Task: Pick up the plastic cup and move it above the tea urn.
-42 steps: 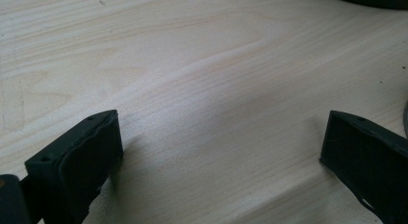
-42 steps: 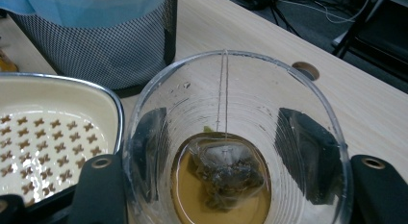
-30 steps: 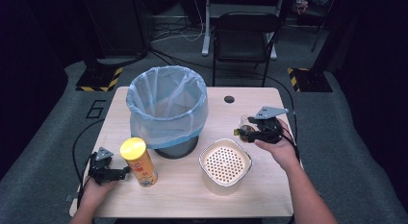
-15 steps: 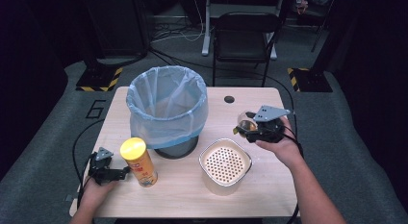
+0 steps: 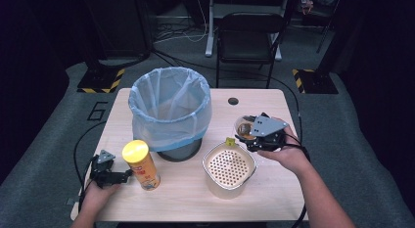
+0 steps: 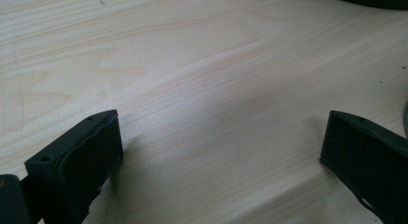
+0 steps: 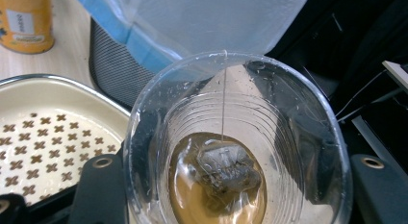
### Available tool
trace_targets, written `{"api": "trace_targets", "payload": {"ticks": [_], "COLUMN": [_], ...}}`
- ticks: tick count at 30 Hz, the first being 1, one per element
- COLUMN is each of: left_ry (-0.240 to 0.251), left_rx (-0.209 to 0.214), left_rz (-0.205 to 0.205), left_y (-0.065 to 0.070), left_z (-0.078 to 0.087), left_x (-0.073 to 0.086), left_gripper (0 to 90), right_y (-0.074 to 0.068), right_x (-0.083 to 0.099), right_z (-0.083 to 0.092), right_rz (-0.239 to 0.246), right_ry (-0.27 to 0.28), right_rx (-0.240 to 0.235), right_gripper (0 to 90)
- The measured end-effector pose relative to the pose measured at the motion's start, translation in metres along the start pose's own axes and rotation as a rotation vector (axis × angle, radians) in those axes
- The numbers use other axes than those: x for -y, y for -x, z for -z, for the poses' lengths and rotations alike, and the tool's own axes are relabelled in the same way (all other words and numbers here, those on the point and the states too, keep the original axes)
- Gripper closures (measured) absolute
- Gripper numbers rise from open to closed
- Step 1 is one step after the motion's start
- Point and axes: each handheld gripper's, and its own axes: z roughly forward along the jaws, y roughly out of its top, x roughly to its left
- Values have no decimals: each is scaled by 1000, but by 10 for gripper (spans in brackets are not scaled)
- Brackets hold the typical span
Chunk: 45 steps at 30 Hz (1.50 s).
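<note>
Jaws of our right gripper (image 5: pixel 250 136) are clamped on a clear plastic cup (image 7: pixel 238 142), one black jaw on either side of its wall in the right gripper view. We note brown liquid pooled in the cup's bottom and a wet tea bag (image 7: pixel 225 167) lying in it, its string (image 7: pixel 223 96) running up over the rim. In the high view the cup (image 5: pixel 244 127) sits right of centre, lifted off the counter (image 5: pixel 274 189), just above and to the right of the perforated cream strainer bowl (image 5: pixel 229 170), which carries a small yellow tab (image 5: pixel 229 141) at its upper rim. The bowl (image 7: pixel 43 132) takes up the lower left of the right gripper view.

Our left gripper (image 5: pixel 113 178) rests at the lower left of the high view; its jaws stand wide apart with nothing between them, and the left gripper view shows bare pale wood (image 6: pixel 207 99) in the gap. They point toward the yellow-lidded orange canister (image 5: pixel 141 164), which stands upright just to their right; we cannot tell whether they touch it.

A wire waste bin with a pale blue liner (image 5: pixel 169 110) stands at centre left of the high view, behind the canister and up-left of the bowl. In the right gripper view the liner (image 7: pixel 202 17) fills the top, just beyond the cup. A black chair (image 5: pixel 248 39) stands past the counter's far edge.
</note>
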Motion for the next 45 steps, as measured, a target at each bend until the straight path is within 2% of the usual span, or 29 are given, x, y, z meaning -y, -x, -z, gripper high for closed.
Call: {"api": "trace_targets", "payload": {"ticks": [9, 13, 17, 19, 20, 21, 24, 26, 28, 31, 34, 35, 36, 37, 39, 41, 45], "left_ry": [0, 0, -1, -1, -1, 0, 0, 0, 0, 0, -1, -1, -1, -1, -1, -2, -1], "left_rx": [0, 0, -1, 0, 0, 0, 0, 0, 0, 0, 0, -1, 0, 0, 0, -1, 0], "left_rz": [0, -1, -1, -1, -1, 0, 0, 0, 0, -1, -1, -1, 0, -1, -1, -1, -1], "left_y": [0, 0, 0, 0, 0, 0, 0, 0, 0, 0, 0, 0, 0, 0, 0, 0, 0], "left_z": [0, 0, 0, 0, 0, 0, 0, 0, 0, 0, 0, 0, 0, 0, 0, 0, 0], "left_x": [0, 0, 0, 0, 0, 0, 0, 0, 0, 0, 0, 0, 0, 0, 0, 0, 0], "left_gripper": [6, 6, 6, 6, 6, 6, 6, 6, 6, 7, 7, 7, 7, 6, 7, 7, 7], "right_y": [-11, -13, -21, -28, -28, -33, -47, -57, -67, -75, -85, -89, -93, -95, -102, -106, -112], "right_x": [-1, -1, -1, -1, -1, -2, -4, -5, -4, -5, -2, -1, 1, 0, 4, 4, 7], "right_z": [-1, -1, -2, -4, -4, -5, -7, -10, -13, -18, -24, -27, -29, -31, -34, -35, -34], "right_rz": [100, 117, 190, 241, 241, 296, 409, 512, 590, 746, 872, 942, 960, 1057, 1152, 1276, 1334], "right_ry": [-21, -31, -67, -91, -91, -113, -154, -185, -232, -285, -332, -350, -368, -395, -432, -443, -456], "right_rx": [16, 21, 54, 77, 77, 102, 156, 211, 267, 319, 381, 393, 410, 406, 443, 470, 511], "right_gripper": [364, 364, 364, 366, 366, 368, 369, 372, 373, 375, 379, 380, 380, 381, 381, 382, 381]}}
